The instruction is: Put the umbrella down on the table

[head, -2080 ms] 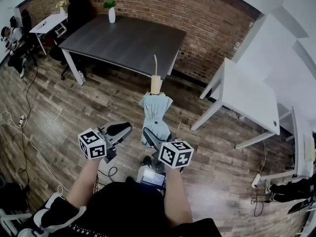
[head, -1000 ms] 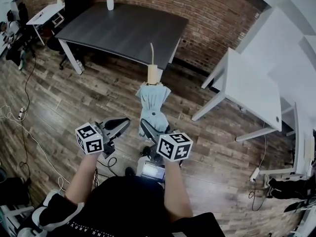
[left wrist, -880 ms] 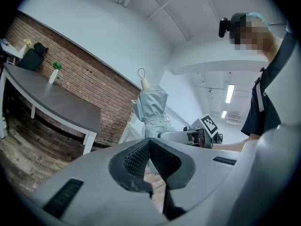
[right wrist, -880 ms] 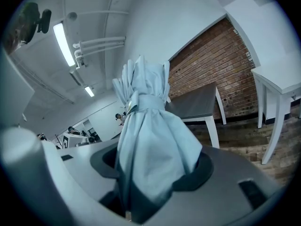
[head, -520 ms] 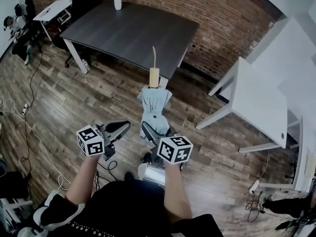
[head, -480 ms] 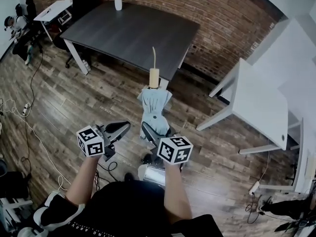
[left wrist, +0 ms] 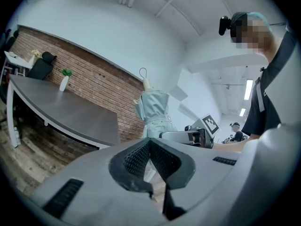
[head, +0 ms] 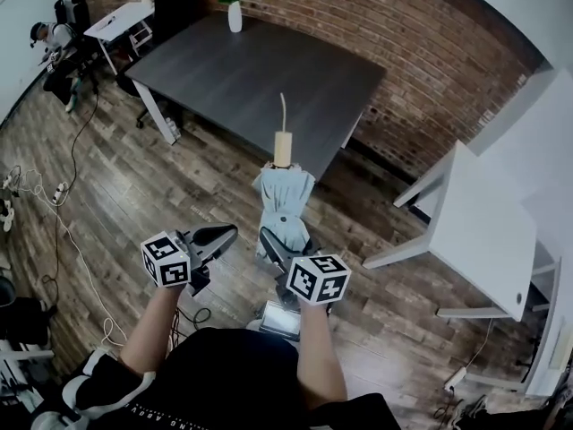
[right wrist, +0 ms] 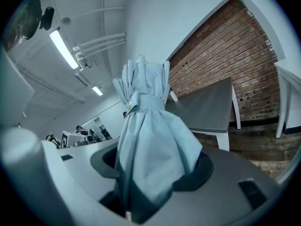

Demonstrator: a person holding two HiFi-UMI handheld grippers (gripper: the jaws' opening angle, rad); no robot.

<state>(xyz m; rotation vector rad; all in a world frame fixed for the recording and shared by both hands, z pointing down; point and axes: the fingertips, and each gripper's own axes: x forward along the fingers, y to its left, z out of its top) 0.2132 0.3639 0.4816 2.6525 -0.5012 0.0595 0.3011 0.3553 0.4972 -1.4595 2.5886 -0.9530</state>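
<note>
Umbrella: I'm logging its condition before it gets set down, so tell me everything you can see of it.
The umbrella is folded, its pale blue cloth bunched and cinched by a matching strap. A tan handle with a thin cord loop caps the far end. It is in the air over the wood floor, handle toward the dark table. Only the right gripper touches it, jaws closed on the cloth at the near end.

Dark grey table (head: 260, 70), white vase (head: 235, 18) at its far edge, wood floor (head: 107, 186)
</note>
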